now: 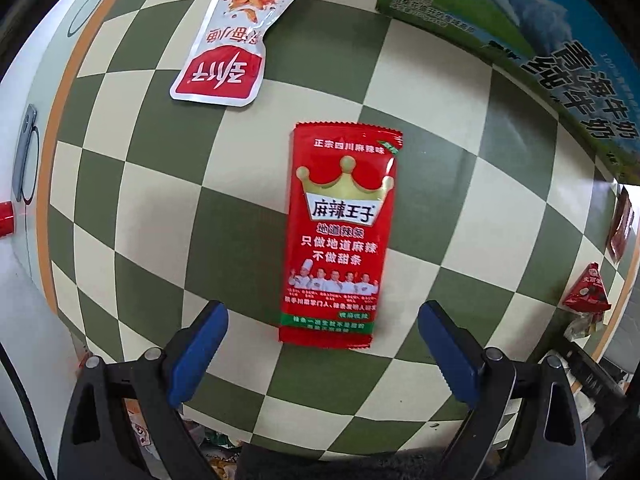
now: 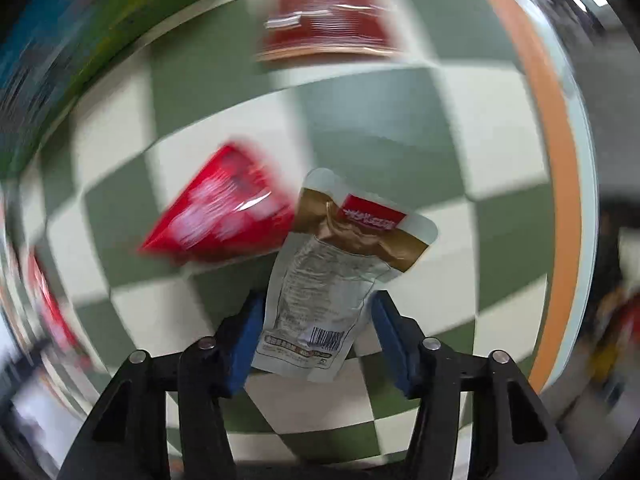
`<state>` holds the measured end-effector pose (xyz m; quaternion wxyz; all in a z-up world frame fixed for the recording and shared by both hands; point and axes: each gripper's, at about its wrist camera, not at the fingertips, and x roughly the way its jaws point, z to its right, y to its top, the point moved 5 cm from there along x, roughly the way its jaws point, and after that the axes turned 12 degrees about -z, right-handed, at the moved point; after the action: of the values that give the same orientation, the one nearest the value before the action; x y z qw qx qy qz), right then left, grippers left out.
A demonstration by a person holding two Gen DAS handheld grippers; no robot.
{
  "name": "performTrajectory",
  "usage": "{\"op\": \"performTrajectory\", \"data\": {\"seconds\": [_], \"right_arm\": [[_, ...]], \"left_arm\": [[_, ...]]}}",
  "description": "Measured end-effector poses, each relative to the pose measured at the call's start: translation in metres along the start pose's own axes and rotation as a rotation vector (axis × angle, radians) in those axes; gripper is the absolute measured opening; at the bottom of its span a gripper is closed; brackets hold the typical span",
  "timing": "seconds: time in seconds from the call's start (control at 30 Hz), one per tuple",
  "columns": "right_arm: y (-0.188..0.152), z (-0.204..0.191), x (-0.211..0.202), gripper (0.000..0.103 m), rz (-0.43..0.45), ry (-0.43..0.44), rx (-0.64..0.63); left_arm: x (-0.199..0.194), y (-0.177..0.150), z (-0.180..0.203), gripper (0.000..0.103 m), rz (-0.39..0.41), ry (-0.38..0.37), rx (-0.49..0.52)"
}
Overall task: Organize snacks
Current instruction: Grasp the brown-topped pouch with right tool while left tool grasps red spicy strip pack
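A red spicy-strip packet (image 1: 340, 232) with a gold crown lies flat on the green-and-cream checked tablecloth (image 1: 160, 200). My left gripper (image 1: 323, 312) hangs open above its near end, blue pads wide on either side and nothing between them touching. In the right wrist view, my right gripper (image 2: 318, 304) is shut on a silver-and-gold snack packet (image 2: 320, 272). That packet is crumpled, sticks up from the jaws and stays sharp while the table behind it blurs. A red triangular packet (image 2: 224, 212) lies just left of it on the cloth.
A white-and-red fish snack packet (image 1: 236, 40) lies at the far left. A green-and-blue milk carton box (image 1: 500, 20) stands along the far right. A small red triangular packet (image 1: 588, 290) sits near the right edge. A dark red packet (image 2: 328, 12) lies farther off, blurred.
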<state>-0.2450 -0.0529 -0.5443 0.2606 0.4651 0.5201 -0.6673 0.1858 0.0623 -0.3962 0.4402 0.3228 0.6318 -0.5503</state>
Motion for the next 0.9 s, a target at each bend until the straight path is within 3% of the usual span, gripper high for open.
{"op": "performTrajectory", "data": {"seconds": [0.17, 0.3, 0.37, 0.47, 0.53, 0.57, 0.7, 0.9], "right_arm": [[-0.009, -0.028, 0.001, 0.057, 0.03, -0.085, -0.151], [-0.011, -0.033, 0.002, 0.057, 0.025, -0.059, -0.152], [-0.01, -0.027, 0.0, 0.057, 0.021, -0.047, -0.148], [-0.01, -0.026, -0.001, 0.057, 0.019, -0.041, -0.147], [-0.009, -0.027, -0.005, 0.057, 0.016, -0.03, -0.143], [-0.009, -0.027, -0.005, 0.057, 0.015, -0.022, -0.141], [-0.002, -0.007, -0.008, 0.056, 0.003, 0.037, -0.131], [-0.01, 0.003, -0.004, 0.056, -0.001, 0.08, -0.141]], "left_arm": [[0.014, 0.004, -0.005, 0.098, -0.029, 0.012, 0.006], [0.027, 0.013, -0.009, 0.098, -0.054, 0.015, 0.012], [0.032, 0.016, -0.005, 0.098, -0.081, -0.036, 0.022], [0.03, 0.019, -0.001, 0.087, -0.04, -0.059, 0.041], [0.024, 0.016, 0.003, 0.056, -0.018, -0.076, 0.053], [0.021, 0.013, 0.007, 0.049, -0.008, -0.057, 0.069], [0.021, 0.002, 0.019, 0.045, -0.001, -0.018, 0.115], [0.017, -0.017, 0.044, 0.044, 0.015, -0.029, 0.167]]}}
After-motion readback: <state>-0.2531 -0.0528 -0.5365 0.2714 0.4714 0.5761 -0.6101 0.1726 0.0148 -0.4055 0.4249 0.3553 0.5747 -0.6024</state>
